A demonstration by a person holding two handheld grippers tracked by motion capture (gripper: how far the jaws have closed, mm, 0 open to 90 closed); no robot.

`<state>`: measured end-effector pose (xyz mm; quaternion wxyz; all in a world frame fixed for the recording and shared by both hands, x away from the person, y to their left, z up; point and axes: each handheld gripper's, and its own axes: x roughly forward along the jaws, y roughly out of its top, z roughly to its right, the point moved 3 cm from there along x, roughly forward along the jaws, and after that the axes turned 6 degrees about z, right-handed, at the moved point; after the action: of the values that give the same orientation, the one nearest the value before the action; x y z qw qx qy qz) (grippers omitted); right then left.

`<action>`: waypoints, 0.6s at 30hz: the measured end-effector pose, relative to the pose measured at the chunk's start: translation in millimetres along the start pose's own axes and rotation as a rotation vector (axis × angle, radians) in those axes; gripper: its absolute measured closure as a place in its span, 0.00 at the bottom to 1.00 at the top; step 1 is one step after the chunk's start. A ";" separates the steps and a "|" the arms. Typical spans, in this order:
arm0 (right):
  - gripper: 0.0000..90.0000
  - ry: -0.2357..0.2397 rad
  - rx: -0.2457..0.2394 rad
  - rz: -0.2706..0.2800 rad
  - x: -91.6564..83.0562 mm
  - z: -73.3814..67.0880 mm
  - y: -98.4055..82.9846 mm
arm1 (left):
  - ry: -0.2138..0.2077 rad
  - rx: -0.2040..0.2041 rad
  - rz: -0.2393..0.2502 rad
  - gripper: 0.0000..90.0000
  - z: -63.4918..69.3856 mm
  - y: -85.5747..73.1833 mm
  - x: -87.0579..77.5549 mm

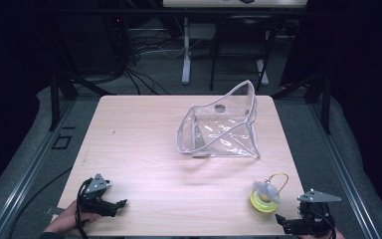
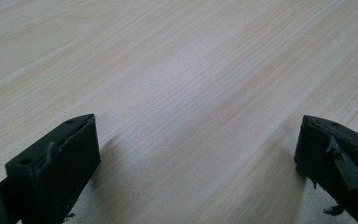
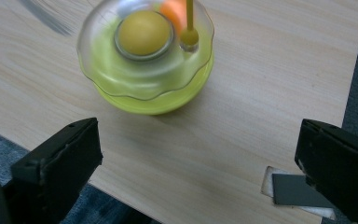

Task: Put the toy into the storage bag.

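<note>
A clear plastic zip pouch [image 1: 221,125] stands open on the far middle of the wooden table [image 1: 144,144]. A small yellow-green round container [image 1: 265,196] with a clear lid and a thin yellow loop handle sits near the front right corner; it also lies just ahead of the jaws in the right gripper view as the container [image 3: 145,60]. My right gripper [image 1: 283,222] is at the front right edge, open, a little short of the container. My left gripper [image 1: 121,205] rests at the front left, open over bare wood, held by a hand.
Beyond the table's far edge are desk legs, a chair frame and loose cables on the floor. Dark frame rails run along both sides. A grey marker patch [image 3: 300,190] sits on the table's corner near my right gripper.
</note>
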<state>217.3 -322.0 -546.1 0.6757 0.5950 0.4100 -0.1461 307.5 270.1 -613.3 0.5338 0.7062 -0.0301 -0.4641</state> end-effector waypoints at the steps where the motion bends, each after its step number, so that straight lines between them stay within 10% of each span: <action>1: 0.00 -0.002 -0.002 0.007 -0.6 -0.4 1.0 | 0.000 0.000 0.000 0.00 0.0 0.0 0.0; 18: 0.02 0.007 -0.046 0.058 -4.4 1.9 21.6 | 0.002 0.000 0.001 0.00 0.1 -0.2 -0.2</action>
<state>230.1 -319.6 -528.3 0.6917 0.5913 0.3983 -0.1150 307.2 270.2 -613.4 0.5340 0.7066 -0.0298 -0.4633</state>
